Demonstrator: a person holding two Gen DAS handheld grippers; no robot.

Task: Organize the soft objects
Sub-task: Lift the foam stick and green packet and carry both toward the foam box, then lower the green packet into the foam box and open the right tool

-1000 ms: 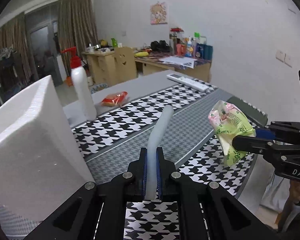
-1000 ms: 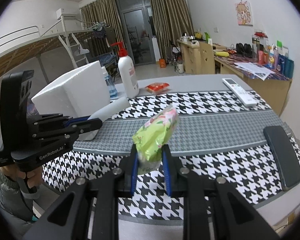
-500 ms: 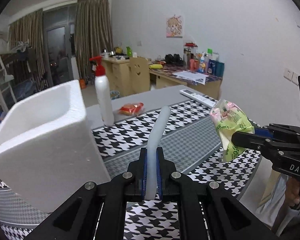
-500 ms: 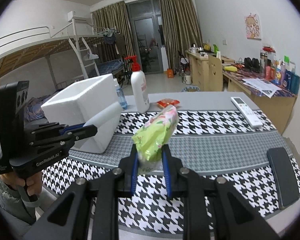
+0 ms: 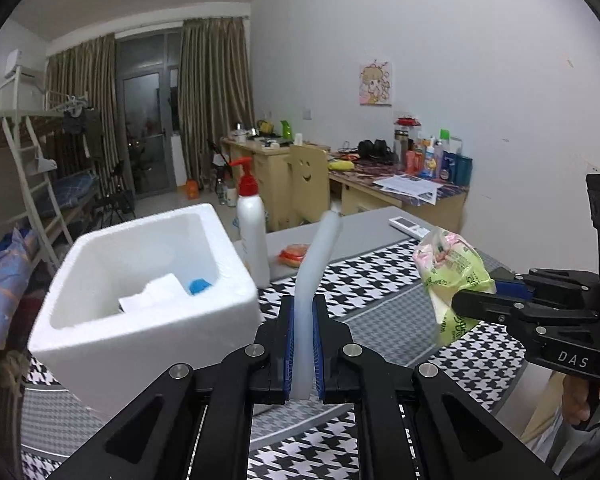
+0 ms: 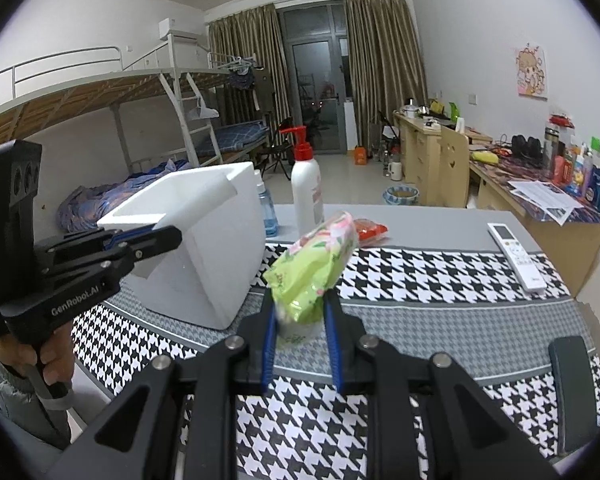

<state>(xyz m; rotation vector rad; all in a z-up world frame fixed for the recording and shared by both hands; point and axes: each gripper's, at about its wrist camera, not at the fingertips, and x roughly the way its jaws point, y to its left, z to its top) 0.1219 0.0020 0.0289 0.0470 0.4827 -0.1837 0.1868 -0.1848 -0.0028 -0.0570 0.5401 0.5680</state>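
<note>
Now left gripper (image 5: 303, 344) clamping white tube (image 5: 318, 264), right gripper (image 6: 302, 344) green packet (image 6: 314, 268).

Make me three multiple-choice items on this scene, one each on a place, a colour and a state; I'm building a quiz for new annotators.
1. Where is the red-pump bottle?
A. inside the foam box
B. on the table behind the foam box
C. on the far desk

2. What colour is the remote?
A. white
B. black
C. red

3. How is the green packet?
A. lying on the cloth
B. inside the box
C. clamped in the right claw, off the table

Answers: B, it stands on the grey tabletop; A, its body is white; C, both blue pads press it.
</note>
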